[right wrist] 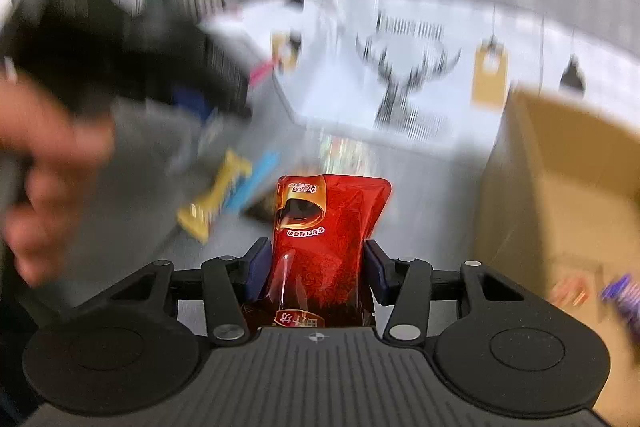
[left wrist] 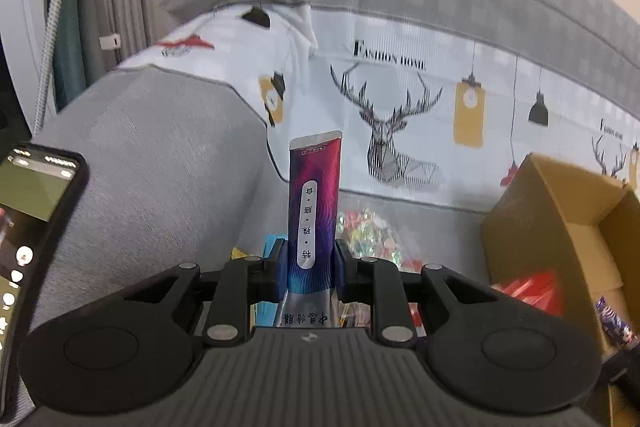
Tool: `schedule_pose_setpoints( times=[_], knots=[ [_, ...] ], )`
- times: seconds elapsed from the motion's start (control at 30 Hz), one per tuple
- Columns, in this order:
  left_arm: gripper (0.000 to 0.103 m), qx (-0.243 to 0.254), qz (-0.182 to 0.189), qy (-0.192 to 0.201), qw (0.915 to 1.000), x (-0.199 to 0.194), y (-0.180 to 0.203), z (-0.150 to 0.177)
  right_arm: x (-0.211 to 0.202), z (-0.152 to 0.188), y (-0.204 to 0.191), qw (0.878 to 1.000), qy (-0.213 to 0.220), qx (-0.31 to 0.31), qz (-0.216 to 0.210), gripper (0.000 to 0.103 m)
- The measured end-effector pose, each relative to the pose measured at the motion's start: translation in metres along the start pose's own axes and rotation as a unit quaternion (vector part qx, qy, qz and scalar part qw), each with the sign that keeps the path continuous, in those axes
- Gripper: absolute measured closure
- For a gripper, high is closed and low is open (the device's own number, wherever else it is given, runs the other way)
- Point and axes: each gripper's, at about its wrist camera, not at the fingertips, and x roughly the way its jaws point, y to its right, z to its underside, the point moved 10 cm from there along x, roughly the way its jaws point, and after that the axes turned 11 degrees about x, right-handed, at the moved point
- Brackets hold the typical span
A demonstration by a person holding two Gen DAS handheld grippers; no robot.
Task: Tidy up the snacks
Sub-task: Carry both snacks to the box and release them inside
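My left gripper is shut on a long purple and magenta snack stick, which stands upright between the pads above the sofa seat. In the right wrist view, my right gripper is shut on a red snack pouch, its blue pads pressing both sides. That view is blurred by motion. More snacks lie on the grey seat: a bag of colourful candies, a yellow pack and a blue pack. An open cardboard box stands to the right with a red packet inside; it shows again as the cardboard box.
A grey sofa armrest rises on the left, and a white deer-print cover drapes the backrest. A phone is mounted at the left edge. A person's hand holds the other gripper at the left of the right wrist view.
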Motion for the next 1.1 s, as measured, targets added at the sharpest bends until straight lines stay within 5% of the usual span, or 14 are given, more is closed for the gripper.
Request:
schedule_pose_setpoints(
  times=[0.27, 0.4, 0.47, 0.57, 0.63, 0.9, 1.1],
  knots=[
    [0.078, -0.016, 0.014, 0.047, 0.9987, -0.035, 0.012, -0.007, -0.065, -0.069, 0.065, 0.994, 0.103, -0.013, 0.022, 0.050],
    [0.078, -0.005, 0.024, 0.057, 0.9981, -0.044, 0.030, -0.007, -0.069, -0.061, 0.113, 0.991, 0.124, 0.029, 0.046, 0.050],
    [0.078, 0.007, 0.029, 0.058, 0.9979, -0.043, 0.040, -0.008, -0.063, -0.046, 0.131, 0.991, 0.101, 0.056, 0.062, 0.050],
    [0.078, 0.026, 0.031, 0.062, 0.9972, -0.039, 0.053, -0.012, -0.079, -0.060, 0.147, 0.985, 0.139, 0.070, 0.069, 0.071],
    [0.078, 0.034, 0.034, 0.065, 0.9967, -0.037, 0.059, -0.014, -0.086, -0.064, 0.160, 0.982, 0.156, 0.080, 0.075, 0.070],
    [0.078, 0.027, 0.044, 0.053, 0.9973, -0.022, 0.068, -0.017, -0.074, -0.052, 0.193, 0.982, 0.120, 0.120, 0.079, 0.070],
    [0.078, 0.025, 0.066, 0.061, 0.9956, -0.023, 0.080, -0.020, -0.084, -0.053, 0.199, 0.978, 0.134, 0.131, 0.093, 0.067]
  ],
)
